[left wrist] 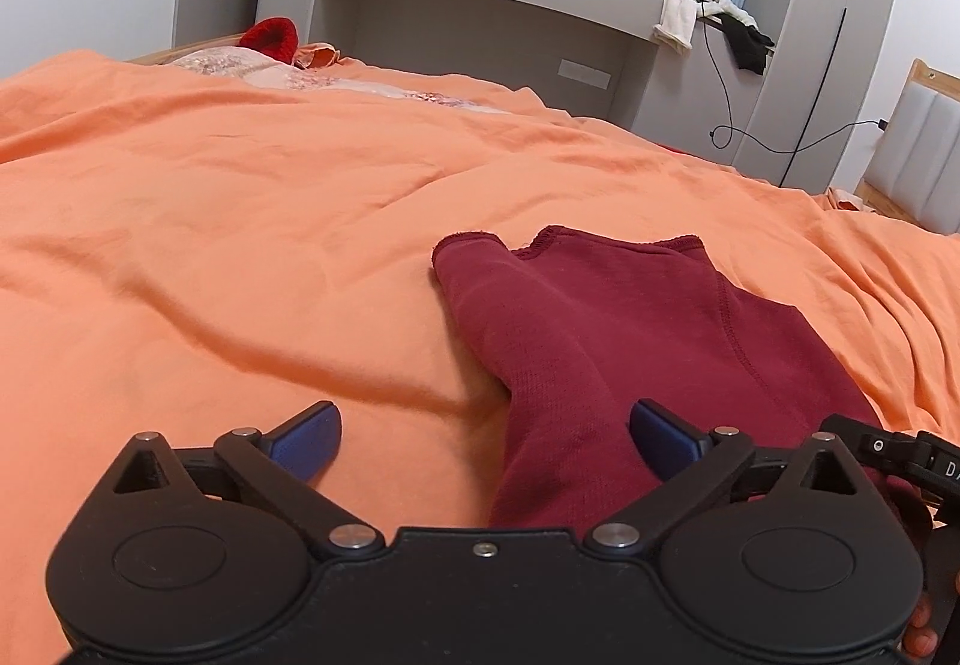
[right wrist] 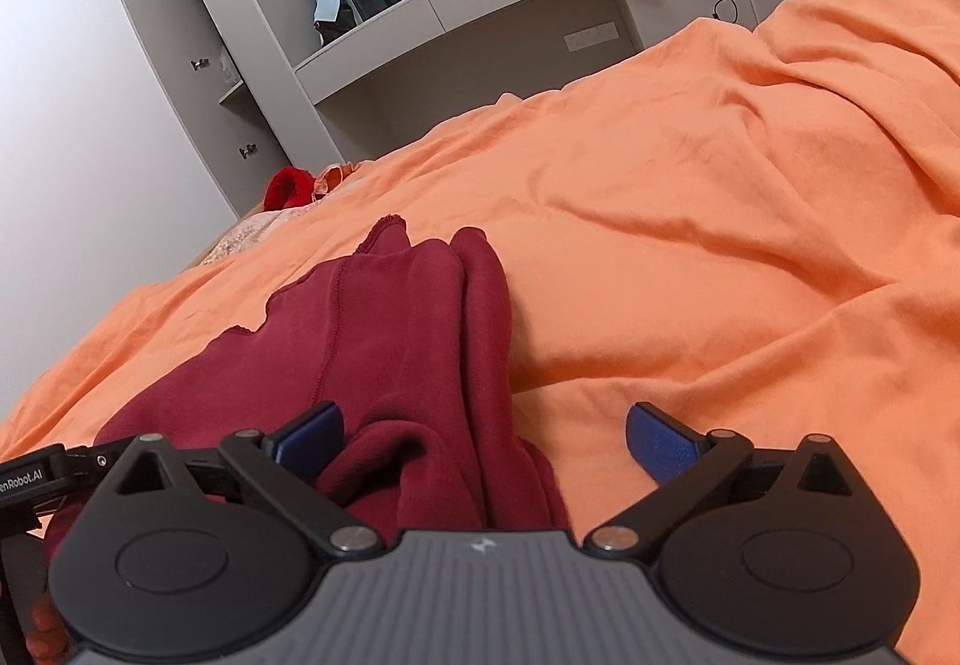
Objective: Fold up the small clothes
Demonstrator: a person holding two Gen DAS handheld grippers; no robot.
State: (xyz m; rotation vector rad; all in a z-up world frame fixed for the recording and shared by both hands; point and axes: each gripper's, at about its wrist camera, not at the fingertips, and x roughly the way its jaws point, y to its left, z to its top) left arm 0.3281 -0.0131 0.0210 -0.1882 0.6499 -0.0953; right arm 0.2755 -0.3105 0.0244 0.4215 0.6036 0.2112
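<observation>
Left gripper (left wrist: 485,440) jaws apart, maroon garment (left wrist: 606,329) near end hidden beneath

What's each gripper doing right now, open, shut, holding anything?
Left gripper: open, holding nothing, over the edge of the maroon garment.
Right gripper: open, holding nothing, garment bunched between its fingers.
</observation>
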